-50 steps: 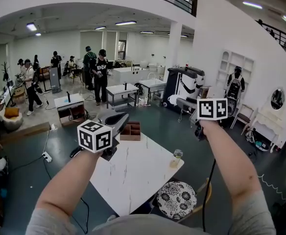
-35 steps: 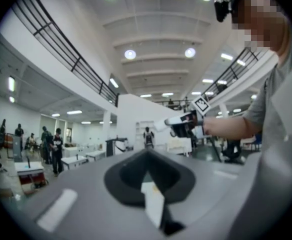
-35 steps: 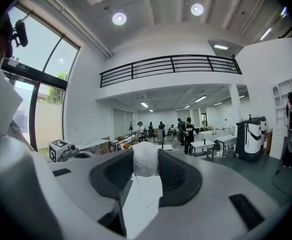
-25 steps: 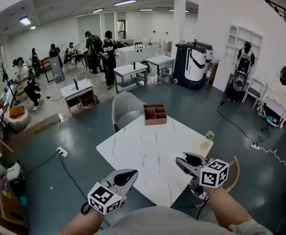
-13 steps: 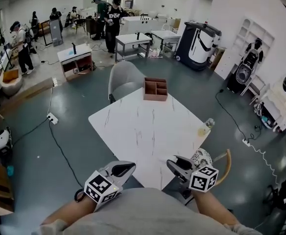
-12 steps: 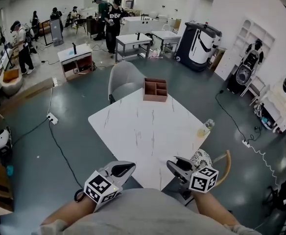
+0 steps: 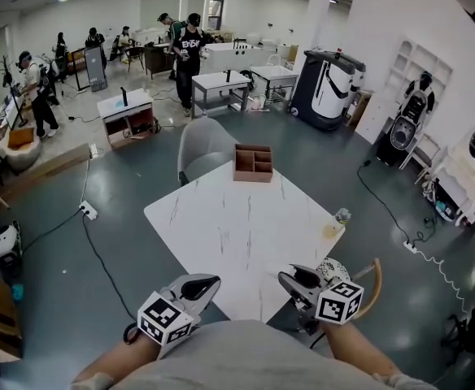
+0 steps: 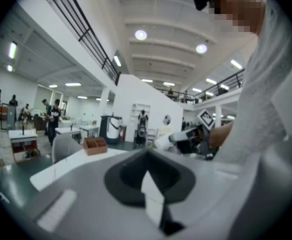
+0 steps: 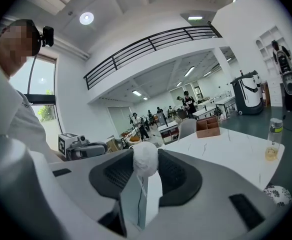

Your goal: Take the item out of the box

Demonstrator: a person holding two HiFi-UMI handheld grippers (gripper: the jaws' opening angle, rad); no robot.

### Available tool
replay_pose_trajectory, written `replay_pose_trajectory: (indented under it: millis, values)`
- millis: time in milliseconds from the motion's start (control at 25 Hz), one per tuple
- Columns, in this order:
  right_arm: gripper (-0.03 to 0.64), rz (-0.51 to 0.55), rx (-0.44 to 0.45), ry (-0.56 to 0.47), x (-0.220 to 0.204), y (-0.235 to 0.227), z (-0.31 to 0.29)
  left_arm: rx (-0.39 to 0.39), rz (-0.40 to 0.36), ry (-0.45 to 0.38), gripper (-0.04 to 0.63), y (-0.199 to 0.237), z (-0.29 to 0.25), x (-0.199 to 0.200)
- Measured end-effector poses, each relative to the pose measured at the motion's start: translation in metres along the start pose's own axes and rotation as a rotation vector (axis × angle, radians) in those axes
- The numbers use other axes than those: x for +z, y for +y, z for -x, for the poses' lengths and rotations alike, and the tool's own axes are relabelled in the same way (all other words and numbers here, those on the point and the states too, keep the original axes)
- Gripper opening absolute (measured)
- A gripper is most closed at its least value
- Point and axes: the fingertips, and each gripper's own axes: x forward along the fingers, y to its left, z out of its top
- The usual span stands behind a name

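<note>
At our left, the left gripper (image 7: pixel 205 283) hangs low by the near edge of the table (image 7: pixel 221 218), its jaws together on nothing. Across the table, the compartmented box (image 7: pixel 253 162) sits at the far rim, well apart from both tools; we cannot tell what lies inside. At our right, the right gripper (image 7: pixel 293 280) is clamped on a white lump (image 9: pixel 145 157). We judge that a loaded right tool cannot pick, that a nudge could push the box off that rim, and that a wide reach could topple the glass (image 7: pixel 336 221).
</note>
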Motion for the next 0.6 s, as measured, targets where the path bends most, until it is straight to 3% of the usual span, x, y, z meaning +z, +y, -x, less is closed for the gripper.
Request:
replay_pose_trajectory:
  millis: [600]
  values:
    - [0.144, 0.024, -0.021, -0.002, 0.0048, -0.0011, 0.0086, 0.025, -0.001, -0.017, -0.003, 0.0018, 0.0093, 0.0057]
